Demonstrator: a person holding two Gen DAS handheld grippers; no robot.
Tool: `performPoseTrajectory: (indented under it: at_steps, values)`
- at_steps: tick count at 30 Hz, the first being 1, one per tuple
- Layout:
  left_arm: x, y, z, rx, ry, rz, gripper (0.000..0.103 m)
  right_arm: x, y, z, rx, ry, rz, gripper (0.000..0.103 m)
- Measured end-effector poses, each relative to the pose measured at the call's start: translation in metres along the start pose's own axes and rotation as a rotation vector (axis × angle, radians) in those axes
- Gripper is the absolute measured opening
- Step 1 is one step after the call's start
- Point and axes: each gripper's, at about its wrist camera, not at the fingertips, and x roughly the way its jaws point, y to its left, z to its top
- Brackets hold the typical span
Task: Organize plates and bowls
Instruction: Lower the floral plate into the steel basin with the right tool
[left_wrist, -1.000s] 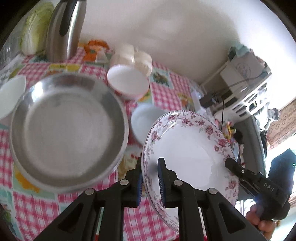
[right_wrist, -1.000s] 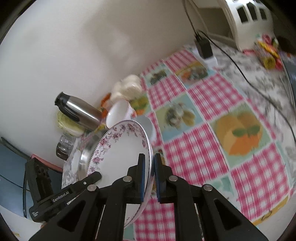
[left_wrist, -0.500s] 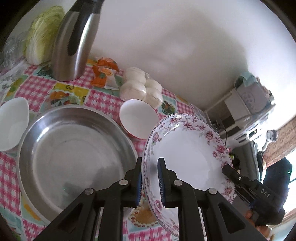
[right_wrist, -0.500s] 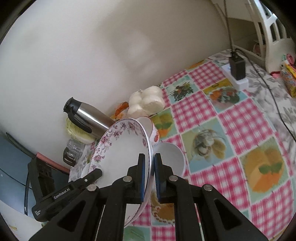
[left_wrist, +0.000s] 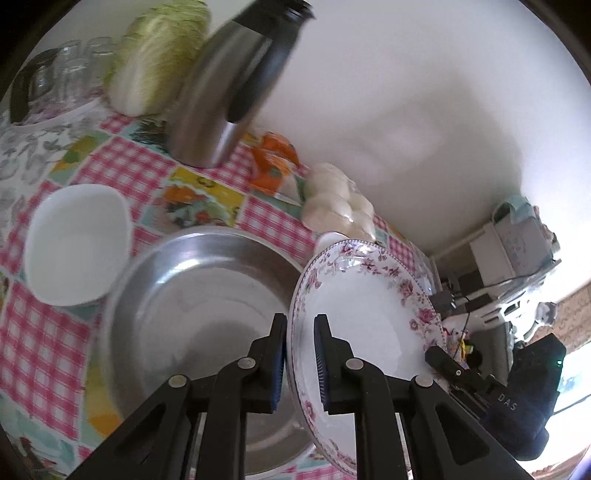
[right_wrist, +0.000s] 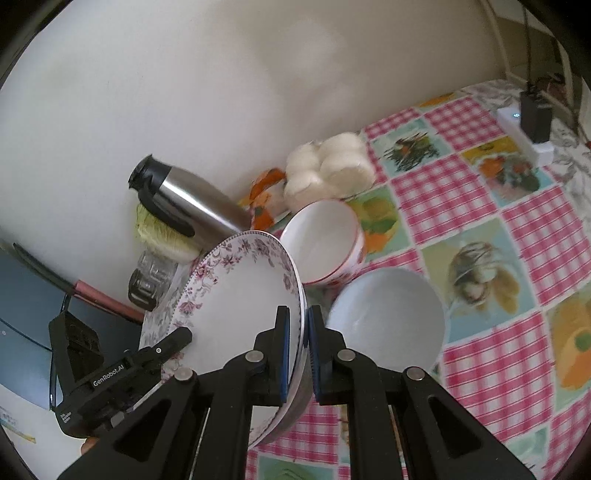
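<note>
A floral-rimmed white plate (left_wrist: 362, 314) is held tilted above the table, over the right part of a large steel pan (left_wrist: 192, 310). My left gripper (left_wrist: 299, 354) is shut on the plate's near rim. My right gripper (right_wrist: 295, 350) is shut on the opposite rim of the same plate (right_wrist: 240, 306). A white square bowl (left_wrist: 77, 243) sits left of the pan. In the right wrist view a red-rimmed white bowl (right_wrist: 325, 236) and a pale blue bowl (right_wrist: 388, 317) stand to the right of the plate.
A steel thermos jug (left_wrist: 236, 92), a cabbage (left_wrist: 155, 55), glasses (left_wrist: 55, 77), an orange packet (left_wrist: 273, 162) and white buns (left_wrist: 336, 203) stand along the wall. A power strip with charger (right_wrist: 532, 122) lies at the far right of the checked tablecloth.
Both grippers have carried the plate further back and left across the table, so it now hangs over the steel pan's right side. Both grips are unchanged.
</note>
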Motion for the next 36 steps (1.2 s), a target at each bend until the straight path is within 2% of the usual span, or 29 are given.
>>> performPoseTrajectory:
  at_steps: [8, 17, 28, 36]
  values:
    - [-0.02, 0.039, 0.012, -0.084, -0.029, -0.001, 0.016, 0.027, 0.031, -0.012, -0.03, 0.044, 0.025, 0.012]
    - [-0.027, 0.067, 0.019, -0.109, -0.027, 0.045, 0.016, 0.058, 0.049, -0.023, -0.046, 0.091, 0.0, 0.012]
    - [0.002, 0.07, 0.009, -0.099, 0.061, 0.088, 0.016, 0.086, 0.029, -0.031, -0.012, 0.167, -0.086, 0.012]
    - [0.021, 0.074, 0.003, -0.095, 0.106, 0.132, 0.016, 0.094, 0.019, -0.034, -0.008, 0.189, -0.124, 0.012]
